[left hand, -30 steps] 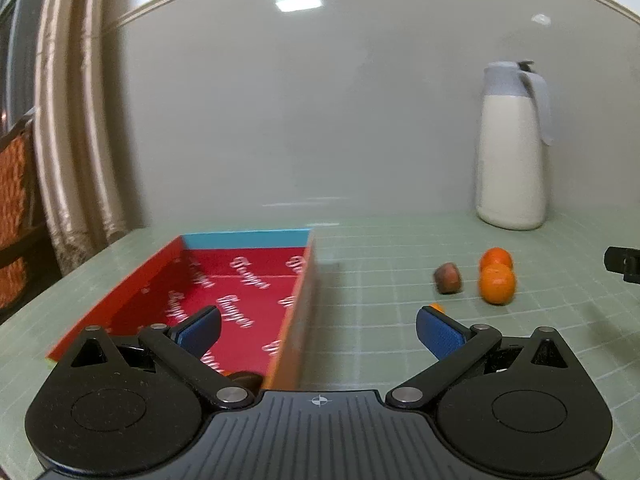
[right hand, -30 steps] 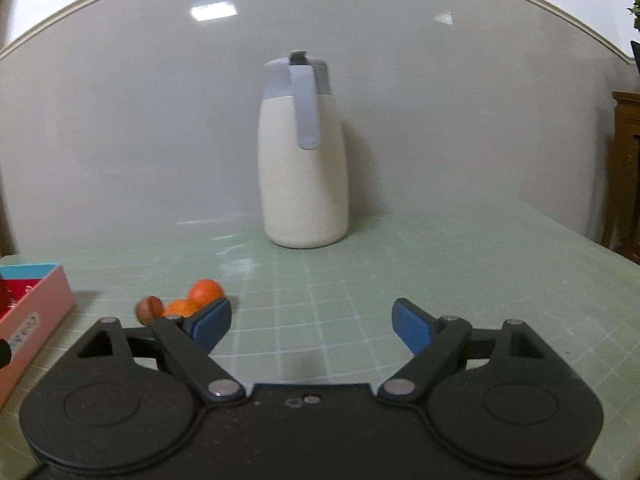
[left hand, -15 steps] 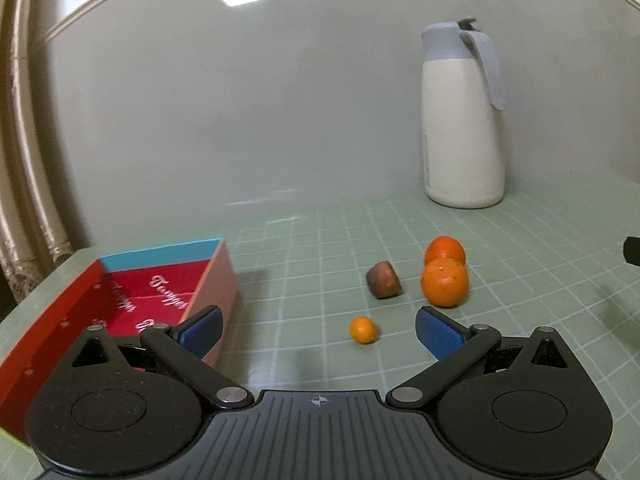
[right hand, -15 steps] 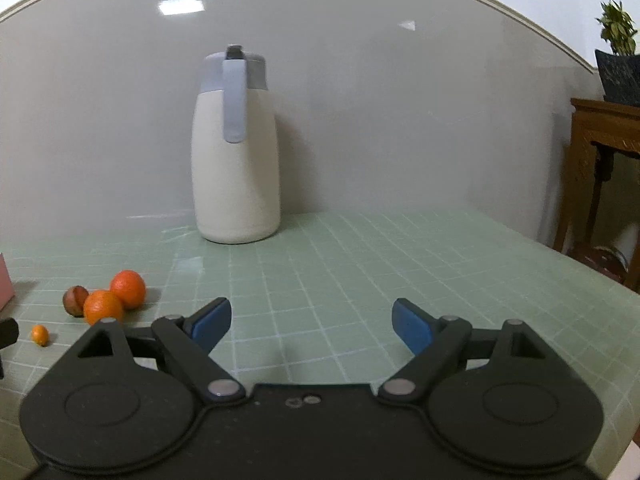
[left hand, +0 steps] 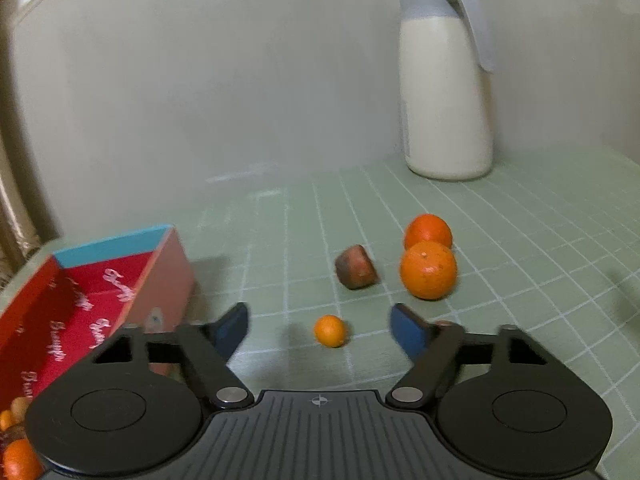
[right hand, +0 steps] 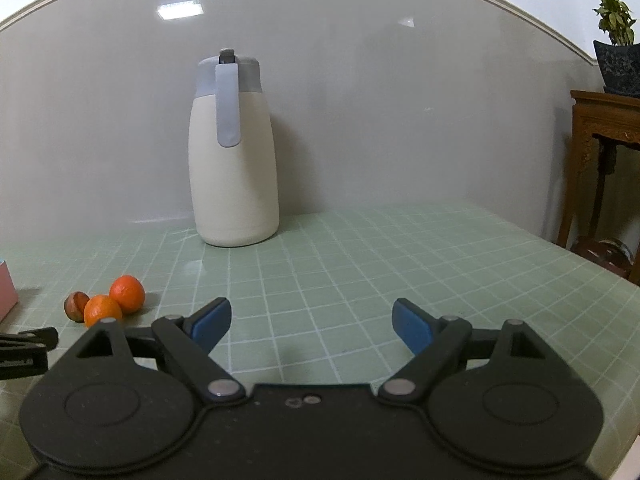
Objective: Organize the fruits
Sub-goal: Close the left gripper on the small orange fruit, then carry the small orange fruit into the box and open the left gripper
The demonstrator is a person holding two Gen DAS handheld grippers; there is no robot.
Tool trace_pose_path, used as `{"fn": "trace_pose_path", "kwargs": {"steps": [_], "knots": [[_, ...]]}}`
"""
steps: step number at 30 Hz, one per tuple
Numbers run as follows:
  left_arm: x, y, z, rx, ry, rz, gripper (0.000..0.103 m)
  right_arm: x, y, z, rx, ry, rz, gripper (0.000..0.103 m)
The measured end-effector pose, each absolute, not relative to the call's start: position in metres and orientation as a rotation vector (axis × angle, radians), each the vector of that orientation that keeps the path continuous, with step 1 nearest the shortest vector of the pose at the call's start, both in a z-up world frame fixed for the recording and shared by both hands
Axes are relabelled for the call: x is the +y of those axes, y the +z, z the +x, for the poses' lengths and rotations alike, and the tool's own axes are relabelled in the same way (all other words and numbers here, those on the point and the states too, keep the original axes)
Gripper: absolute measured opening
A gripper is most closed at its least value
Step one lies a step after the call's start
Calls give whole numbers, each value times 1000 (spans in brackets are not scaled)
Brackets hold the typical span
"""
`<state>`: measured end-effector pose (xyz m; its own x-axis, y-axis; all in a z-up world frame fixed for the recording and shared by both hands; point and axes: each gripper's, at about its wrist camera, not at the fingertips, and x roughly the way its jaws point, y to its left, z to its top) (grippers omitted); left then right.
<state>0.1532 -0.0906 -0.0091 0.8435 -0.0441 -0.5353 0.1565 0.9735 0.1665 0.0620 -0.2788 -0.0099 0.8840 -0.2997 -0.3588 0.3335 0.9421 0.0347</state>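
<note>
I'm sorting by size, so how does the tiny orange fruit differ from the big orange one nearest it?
The tiny orange fruit is far smaller than the big orange. It lies alone near the left gripper, whereas the big orange sits against another orange. Both are round, orange and on the table.

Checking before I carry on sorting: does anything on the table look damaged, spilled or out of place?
Nothing spilled. The brown fruit beside the two oranges looks flat on one side, perhaps cut or misshapen; blur prevents certainty. The tiny orange fruit sits alone, in front of the open left gripper. The jug stands upright.
</note>
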Motion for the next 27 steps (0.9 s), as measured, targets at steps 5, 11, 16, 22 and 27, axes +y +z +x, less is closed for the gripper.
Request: {"fn": "trace_pose_path", "kwargs": {"steps": [5,11,16,22,27], "knots": [[-91,-14,162,611,-115,176,52,-280,-9,62,362,-321,107,87],[-89,-17,165,635,-117,145,38,-280,-9,64,367,-310,112,88],[-87,-17,166,639,-122,130,22,-280,-9,63,371,-310,112,88],[-87,-17,167,637,-118,126,18,-281,-9,64,378,-304,115,88],[-86,-15,163,615,-113,119,18,-280,-8,65,378,-300,115,88]]}}
